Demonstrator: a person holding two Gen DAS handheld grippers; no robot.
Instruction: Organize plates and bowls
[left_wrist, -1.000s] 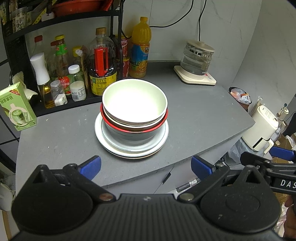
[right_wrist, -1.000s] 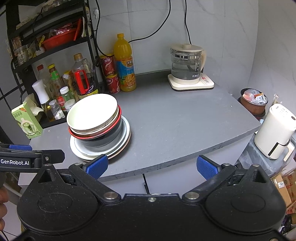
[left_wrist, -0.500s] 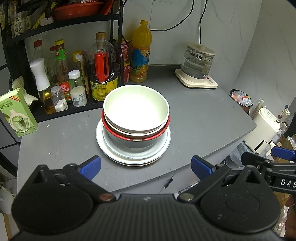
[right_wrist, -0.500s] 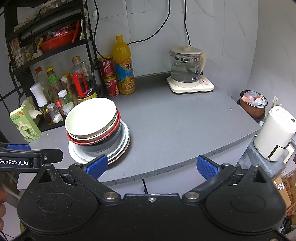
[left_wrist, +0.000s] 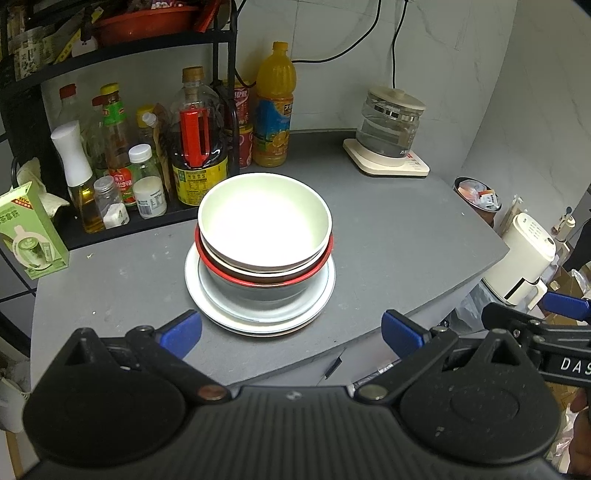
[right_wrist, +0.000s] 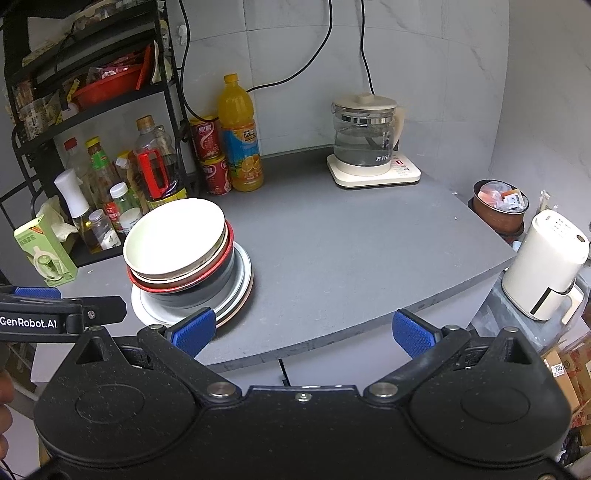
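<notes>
A stack of dishes stands on the grey counter (left_wrist: 388, 236): a cream bowl (left_wrist: 264, 221) on top, a red-rimmed bowl (left_wrist: 258, 278) under it, a dark bowl below, and white plates (left_wrist: 221, 314) at the bottom. In the right wrist view the same cream bowl (right_wrist: 173, 236) leans left over the plates (right_wrist: 240, 291). My left gripper (left_wrist: 291, 334) is open, just short of the stack's near edge, holding nothing. My right gripper (right_wrist: 303, 330) is open at the counter's front edge, to the right of the stack, its left fingertip (right_wrist: 194, 328) near the plates.
A black rack (left_wrist: 22, 122) with several bottles lines the back left. An orange juice bottle (left_wrist: 275, 107) and red cans stand behind the stack. A glass kettle (left_wrist: 391, 133) sits at the back right. A green carton (left_wrist: 29, 232) is at the left edge, a white appliance (right_wrist: 546, 266) off the right edge.
Both grippers have drawn back and risen slightly, so the stack sits a little lower and farther in both views. The dishes have not moved and both grippers stay open.
</notes>
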